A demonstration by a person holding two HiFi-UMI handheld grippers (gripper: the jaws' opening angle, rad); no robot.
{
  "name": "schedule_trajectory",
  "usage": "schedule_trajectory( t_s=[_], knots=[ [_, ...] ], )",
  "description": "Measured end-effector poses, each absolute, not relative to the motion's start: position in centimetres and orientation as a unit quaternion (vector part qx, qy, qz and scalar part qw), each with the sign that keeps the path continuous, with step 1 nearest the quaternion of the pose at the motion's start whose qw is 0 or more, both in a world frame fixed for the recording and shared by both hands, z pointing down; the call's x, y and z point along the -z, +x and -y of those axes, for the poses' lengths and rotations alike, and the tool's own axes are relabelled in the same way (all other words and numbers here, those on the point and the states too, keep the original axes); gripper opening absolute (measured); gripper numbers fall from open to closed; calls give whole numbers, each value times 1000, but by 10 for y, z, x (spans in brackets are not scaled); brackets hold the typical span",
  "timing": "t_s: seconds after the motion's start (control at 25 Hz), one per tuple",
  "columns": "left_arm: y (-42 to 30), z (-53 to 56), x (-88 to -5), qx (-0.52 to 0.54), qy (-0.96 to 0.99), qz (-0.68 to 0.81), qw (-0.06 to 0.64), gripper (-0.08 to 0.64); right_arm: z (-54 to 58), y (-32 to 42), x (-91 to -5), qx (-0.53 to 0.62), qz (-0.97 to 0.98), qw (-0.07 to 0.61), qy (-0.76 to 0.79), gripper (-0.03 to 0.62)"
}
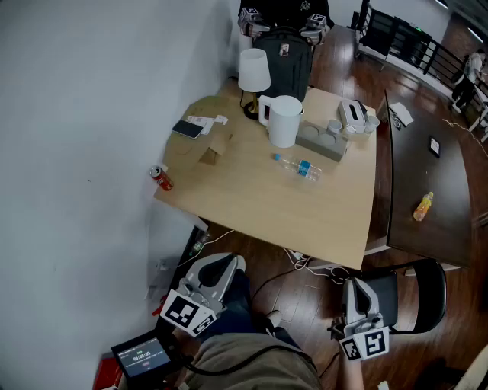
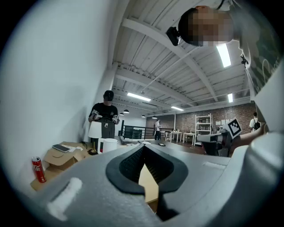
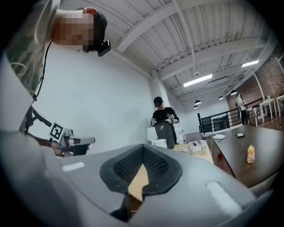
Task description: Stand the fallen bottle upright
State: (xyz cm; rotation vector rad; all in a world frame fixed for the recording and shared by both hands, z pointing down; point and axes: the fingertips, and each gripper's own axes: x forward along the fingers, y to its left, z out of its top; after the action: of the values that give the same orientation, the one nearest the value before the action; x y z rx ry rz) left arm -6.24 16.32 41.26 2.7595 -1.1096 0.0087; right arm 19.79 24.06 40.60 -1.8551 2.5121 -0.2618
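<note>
Left gripper [image 1: 227, 266] closed, empty | right gripper [image 1: 355, 285] closed, empty | clear bottle [image 1: 299, 167] lying flat on table [image 1: 252, 199] | white jug [image 1: 284, 120] upright

The person [image 1: 284, 19] at the far end of the table [image 1: 252, 206] was cut off by the head view's top edge; only hands and a dark front showed. A second person [image 1: 467, 76] was clipped by the right edge, and a red box [image 1: 107, 375] by the bottom. Print on the bottle [image 1: 297, 167] and the red can [image 1: 160, 177] was too small to read. In its own view, the left gripper [image 2: 143, 155] hid most of the tabletop behind its grey body; the right gripper [image 3: 143, 155] did likewise.
</note>
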Motion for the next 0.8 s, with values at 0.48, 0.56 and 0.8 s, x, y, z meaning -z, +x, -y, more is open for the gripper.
schedule_trajectory(
  t_s=[0.48, 0.56, 0.8],
  knots=[
    [-71, 10, -412, 0, 947, 318, 42, 5, -100, 176, -412, 72, -789, -25, -610, 5],
    [-72, 36, -408, -2, 951, 306, 37, 5, -73, 170, -402, 53, -783, -28, -619, 5],
    [-73, 94, -406, 4, 961, 271, 54, 5, -11, 152, -400, 56, -762, -14, -645, 5]
  ],
)
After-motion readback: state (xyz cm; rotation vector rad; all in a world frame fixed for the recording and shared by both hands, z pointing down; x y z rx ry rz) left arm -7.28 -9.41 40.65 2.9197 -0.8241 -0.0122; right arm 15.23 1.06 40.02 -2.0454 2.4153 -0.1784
